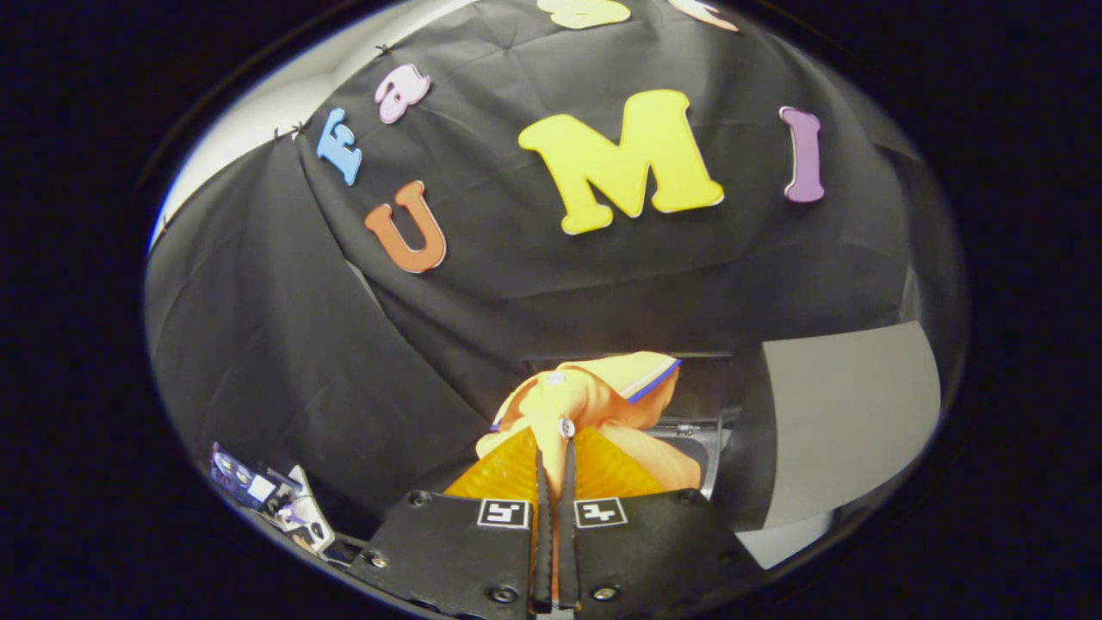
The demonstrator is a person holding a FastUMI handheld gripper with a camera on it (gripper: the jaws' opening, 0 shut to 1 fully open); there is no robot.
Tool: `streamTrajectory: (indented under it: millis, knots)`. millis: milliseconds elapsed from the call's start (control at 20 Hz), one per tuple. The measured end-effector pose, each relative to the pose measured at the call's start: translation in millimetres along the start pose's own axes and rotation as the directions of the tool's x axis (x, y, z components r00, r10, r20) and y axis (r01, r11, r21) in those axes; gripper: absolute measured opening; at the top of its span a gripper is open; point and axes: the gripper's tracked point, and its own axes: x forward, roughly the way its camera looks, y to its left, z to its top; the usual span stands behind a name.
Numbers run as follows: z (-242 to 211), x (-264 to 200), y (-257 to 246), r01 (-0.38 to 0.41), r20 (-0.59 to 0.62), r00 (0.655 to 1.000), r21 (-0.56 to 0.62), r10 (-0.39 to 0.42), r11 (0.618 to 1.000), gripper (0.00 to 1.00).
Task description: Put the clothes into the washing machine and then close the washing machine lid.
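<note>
An orange garment point(594, 405) with a blue-and-white trim on its collar bunches up right at my fingertips. My gripper point(555, 456) is shut on it: both orange ribbed fingers point(504, 469) press together with a fold of the cloth pinched between them. The cloth hangs lifted, with the black booth wall behind it. Just beyond and to the right of the garment, a dark rim of the washing machine point(702, 439) peeks out, most of it hidden by the cloth and my fingers.
A pale grey flat panel point(848, 413) stands to the right of the fingers. A small white and purple device point(275, 499) lies low to the left of them.
</note>
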Motion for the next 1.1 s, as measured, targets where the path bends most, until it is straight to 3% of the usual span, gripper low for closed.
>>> streamTrajectory:
  millis: [600,1100]
  knots:
    - [-55,136,-22,0.039,-0.222,0.975,0.051,-0.027,0.998,0.06]
    - [-102,221,-68,0.148,-0.356,0.927,0.060,-0.117,0.987,0.06]
